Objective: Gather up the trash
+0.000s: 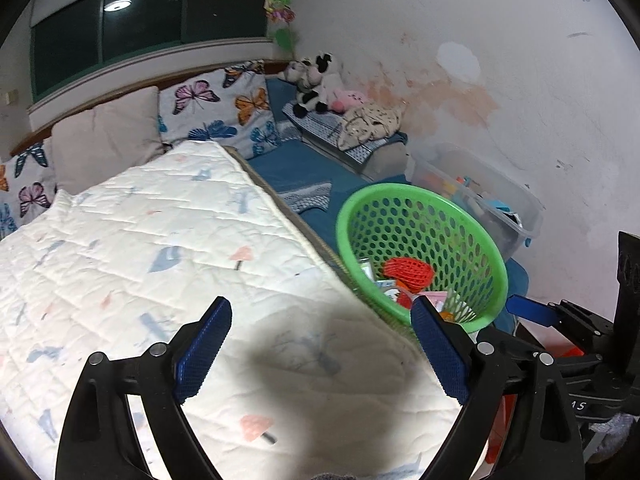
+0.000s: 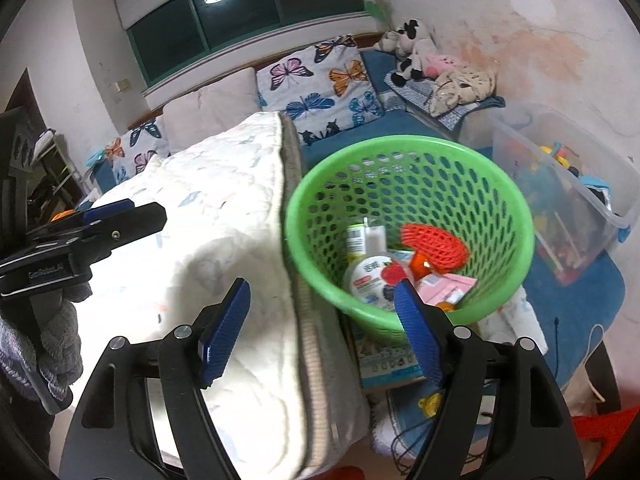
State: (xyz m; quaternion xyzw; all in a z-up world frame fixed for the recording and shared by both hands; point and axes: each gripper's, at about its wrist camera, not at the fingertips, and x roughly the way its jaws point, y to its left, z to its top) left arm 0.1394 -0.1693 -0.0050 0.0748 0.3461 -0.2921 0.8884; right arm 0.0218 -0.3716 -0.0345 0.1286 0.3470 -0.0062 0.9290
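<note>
A: Round green perforated plastic basket [image 2: 408,184] sits on the blue mat, touching the edge of the white quilted mattress [image 2: 224,240]. What's inside?

B: Trash, piled low at the bottom. One red foam fruit net [image 2: 436,246], one round white lid with a strawberry print [image 2: 376,278], one pink carton [image 2: 448,286], one upright white packet [image 2: 366,238] behind the lid. Other scraps below are too jumbled to count.

A: Left gripper [image 1: 320,344]?

B: Hovers over the mattress, left of the basket. Blue-padded fingers [image 1: 206,344] spread wide, nothing between them. Its right finger overlaps the basket's near rim [image 1: 384,308] in the left wrist view; contact can't be told.

A: Right gripper [image 2: 324,332]?

B: Also spread wide and empty, straddling the mattress edge, its right finger in front of the basket's near wall. A grey-gloved hand [image 2: 44,344] shows at the left of its view, carrying the other gripper.

A: Surroundings?

B: One clear plastic storage bin [image 2: 572,188] to the right of the basket, holding toys. Beyond the basket, butterfly-print pillows [image 2: 320,84], and one black-and-white plush toy [image 2: 408,50] among a few soft things.
</note>
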